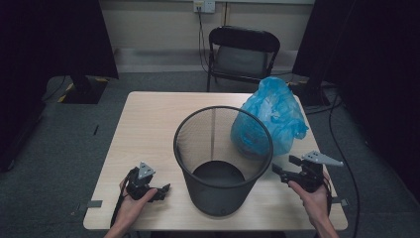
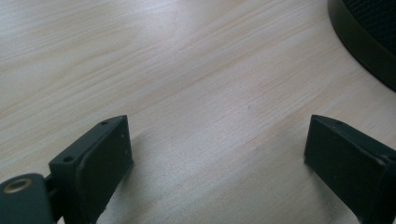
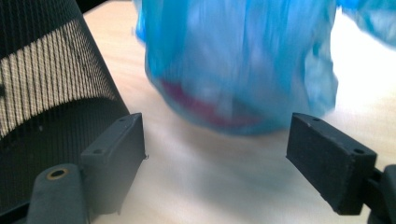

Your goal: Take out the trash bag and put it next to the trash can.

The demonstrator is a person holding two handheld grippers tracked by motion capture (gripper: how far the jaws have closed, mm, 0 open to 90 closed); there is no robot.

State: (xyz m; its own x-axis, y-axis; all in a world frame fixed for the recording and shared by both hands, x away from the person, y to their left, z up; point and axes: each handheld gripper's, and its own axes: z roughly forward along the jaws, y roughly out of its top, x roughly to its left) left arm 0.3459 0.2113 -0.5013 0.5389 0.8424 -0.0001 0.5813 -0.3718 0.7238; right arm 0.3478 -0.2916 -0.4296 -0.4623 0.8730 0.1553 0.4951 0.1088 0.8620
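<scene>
One black mesh bin [image 1: 223, 161] stands upright near the middle of the table [image 1: 148, 129], its mouth open and its dark bottom visible inside. One blue plastic bag [image 1: 271, 115], filled and bunched at the top, sits just behind and to the right of the bin, close against its rim in the high view; something dark red shows faintly through its lower part in the right gripper view.

Two grippers are in my hands. My left gripper [image 1: 161, 190] rests low over the table's near left part, beside the bin, with its jaws spread wide and only bare wood between them; in the left gripper view the bin's black base [image 2: 362, 44] curves across the upper right corner. My right gripper [image 1: 277, 170] is at the bin's right side, jaws likewise spread and empty; its own view looks between them at the bag [image 3: 243, 60], blurred, with the bin's mesh wall [image 3: 51, 84] at the left.

The table is pale wood with rounded corners. It stands on grey carpet. One black folding chair [image 1: 242, 52] faces the table's far edge, dark curtains hang at both sides, and one wall socket [image 1: 204, 6] with a cable is on the light back wall.
</scene>
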